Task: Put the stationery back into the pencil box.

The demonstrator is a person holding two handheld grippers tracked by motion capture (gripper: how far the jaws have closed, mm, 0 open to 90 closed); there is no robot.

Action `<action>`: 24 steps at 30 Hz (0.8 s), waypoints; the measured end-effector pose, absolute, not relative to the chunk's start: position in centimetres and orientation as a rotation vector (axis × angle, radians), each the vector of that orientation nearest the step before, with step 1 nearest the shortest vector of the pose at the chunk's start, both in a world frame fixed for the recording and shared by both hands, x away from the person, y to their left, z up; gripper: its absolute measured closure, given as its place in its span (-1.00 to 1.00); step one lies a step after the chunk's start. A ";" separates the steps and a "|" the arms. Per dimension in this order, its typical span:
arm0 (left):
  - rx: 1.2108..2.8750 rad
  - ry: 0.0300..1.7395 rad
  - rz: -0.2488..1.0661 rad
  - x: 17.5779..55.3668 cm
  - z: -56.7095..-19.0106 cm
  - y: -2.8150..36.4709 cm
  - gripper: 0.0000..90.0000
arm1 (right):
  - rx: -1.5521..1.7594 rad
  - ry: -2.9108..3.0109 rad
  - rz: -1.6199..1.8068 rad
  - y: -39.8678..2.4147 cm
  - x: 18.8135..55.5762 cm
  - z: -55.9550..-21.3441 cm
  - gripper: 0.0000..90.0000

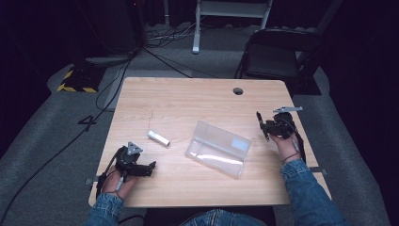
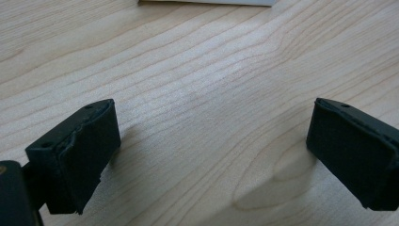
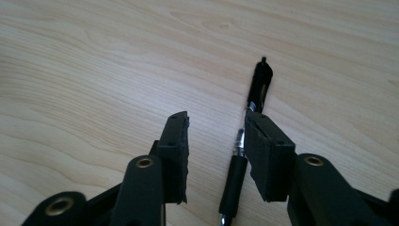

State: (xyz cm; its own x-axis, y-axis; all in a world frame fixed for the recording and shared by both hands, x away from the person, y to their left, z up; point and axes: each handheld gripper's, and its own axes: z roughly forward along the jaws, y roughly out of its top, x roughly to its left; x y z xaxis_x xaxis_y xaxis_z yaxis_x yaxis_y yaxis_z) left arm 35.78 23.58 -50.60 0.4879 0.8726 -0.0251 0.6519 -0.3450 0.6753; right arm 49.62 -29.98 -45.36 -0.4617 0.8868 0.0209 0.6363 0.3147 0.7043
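Wooden table (image 1: 188, 99), seen from above. Left gripper (image 1: 149, 168) near the front left corner, resting low over the wood, aimed toward the middle of the table, with its cable trailing back along the hand. Jaws spread wide in the left gripper view (image 2: 211, 141), with nothing but bare wood grain between them; pale edge of the clear plastic case (image 2: 207, 2) just visible at the top of that view.

Right gripper (image 1: 261, 126) at the right side of the table, near the edge, held in a hand (image 1: 287, 141) with a denim sleeve (image 1: 306, 188) behind it. Jaws partly open in the right gripper view (image 3: 216, 150), at a moderate gap. Black pen (image 3: 244, 141) lying flat on the wood, running lengthwise between the jaws, close against the pad on the right of that view and clear of the other pad; tip pointing away past the jaw ends. Not gripped: contact with the near pad cannot be told.

Clear plastic case (image 1: 217, 148) near the middle of the table, between the two grippers, well apart from both. Small white tube (image 1: 158, 138) to the left of the case, lying on its side, near the left gripper but apart from it.
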 end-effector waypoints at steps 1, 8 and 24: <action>2.109 1.250 0.456 35.8 -50.6 23.6 -0.92 | 1.366 2.223 0.921 -30.0 49.8 -45.6 0.41; 2.109 1.251 0.456 35.8 -50.6 23.6 -0.92 | 1.397 2.232 0.823 -30.1 50.4 -47.2 0.46; 2.109 1.250 0.455 35.8 -50.6 23.6 -0.92 | 1.390 2.270 0.740 -30.3 50.5 -48.2 0.65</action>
State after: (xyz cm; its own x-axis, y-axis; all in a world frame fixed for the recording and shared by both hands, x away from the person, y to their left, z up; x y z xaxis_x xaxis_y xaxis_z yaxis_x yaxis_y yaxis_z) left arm 35.79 23.59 -50.59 0.4881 0.8724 -0.0251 0.6520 -0.3454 0.6750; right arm 50.47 -30.31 -48.20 -0.4409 0.8965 -0.0442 0.6983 0.3735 0.6106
